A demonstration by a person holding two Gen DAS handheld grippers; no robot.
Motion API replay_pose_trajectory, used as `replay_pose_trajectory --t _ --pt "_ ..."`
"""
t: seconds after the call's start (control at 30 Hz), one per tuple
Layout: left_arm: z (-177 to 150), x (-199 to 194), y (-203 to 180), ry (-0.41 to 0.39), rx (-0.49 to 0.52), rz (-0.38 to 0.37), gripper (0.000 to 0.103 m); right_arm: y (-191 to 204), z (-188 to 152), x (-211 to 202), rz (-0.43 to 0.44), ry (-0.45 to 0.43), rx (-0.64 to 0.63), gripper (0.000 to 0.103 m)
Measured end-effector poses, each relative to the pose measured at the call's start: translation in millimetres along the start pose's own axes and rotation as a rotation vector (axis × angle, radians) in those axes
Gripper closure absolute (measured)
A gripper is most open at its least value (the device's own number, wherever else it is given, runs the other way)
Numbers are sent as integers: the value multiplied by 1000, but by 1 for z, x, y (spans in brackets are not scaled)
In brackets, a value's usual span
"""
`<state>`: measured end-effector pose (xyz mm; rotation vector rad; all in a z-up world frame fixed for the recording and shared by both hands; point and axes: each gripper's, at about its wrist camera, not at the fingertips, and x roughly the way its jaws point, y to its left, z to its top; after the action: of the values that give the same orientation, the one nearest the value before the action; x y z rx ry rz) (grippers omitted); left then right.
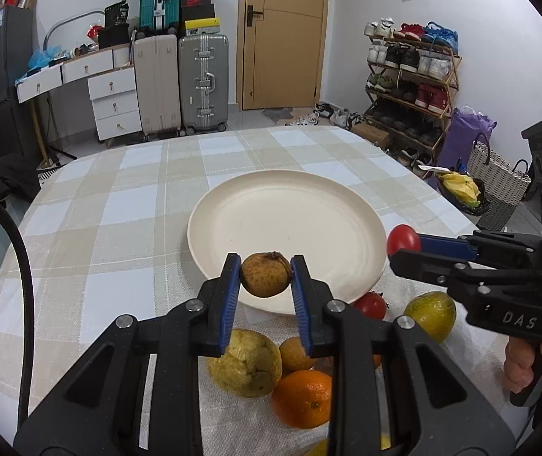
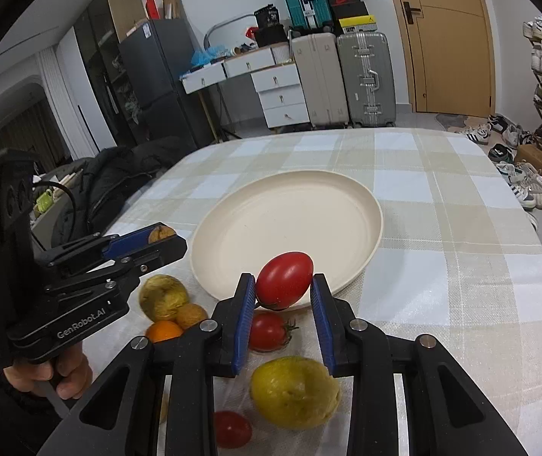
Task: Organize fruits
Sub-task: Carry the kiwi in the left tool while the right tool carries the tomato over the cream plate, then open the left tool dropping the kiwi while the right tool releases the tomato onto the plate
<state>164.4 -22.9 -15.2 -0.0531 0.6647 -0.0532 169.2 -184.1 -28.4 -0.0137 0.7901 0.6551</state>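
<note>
A cream plate lies bare on the checked tablecloth. My left gripper is shut on a small brown round fruit, held over the plate's near rim. My right gripper is shut on a red tomato, held at the plate's near right edge. Loose fruit lies on the cloth below both grippers: a yellow-green fruit, an orange, a tomato, a lemon-like fruit and another tomato.
A hand grips the right tool's handle, another hand the left one. Past the table stand suitcases, white drawers, a wooden door and a shoe rack. A dark jacket lies off the left edge.
</note>
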Motion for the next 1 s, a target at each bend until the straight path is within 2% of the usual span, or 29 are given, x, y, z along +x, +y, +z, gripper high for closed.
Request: replay_pose_trajectory --t 0.33,0.63,0.67,0.7,0.8,0.83,0.87,0.9,0.93,0.97,1.0 --pt "-2 35 0 62 -6 4 79 -6 4 25 -21 51 15 72" --pt "-6 47 0 92 3 6 79 -5 5 26 -14 56 27 72" --pt "-6 47 1 95 1 7 79 -5 5 25 -14 56 28 69" --pt "-6 47 1 96 0 8 79 -4 5 22 -20 52 27 62" --pt "-7 39 3 99 -7 -11 77 -2 2 8 -38 16 14 54" --pt "-8 35 5 99 -13 -20 70 -4 1 3 -45 6 21 53" --pt "-10 30 7 97 -20 -24 62 -5 -1 -2 -47 -3 28 47" --pt "-11 24 10 88 -30 -18 47 -6 -3 -8 -57 -17 37 34" --pt "-12 18 12 69 -38 -13 35 -8 -7 -16 -71 -39 50 26" --pt "-14 11 14 45 -43 -6 30 -9 -10 -22 -71 -54 57 14" --pt "-15 4 14 32 -42 0 20 -10 -13 -28 -63 -69 62 11"
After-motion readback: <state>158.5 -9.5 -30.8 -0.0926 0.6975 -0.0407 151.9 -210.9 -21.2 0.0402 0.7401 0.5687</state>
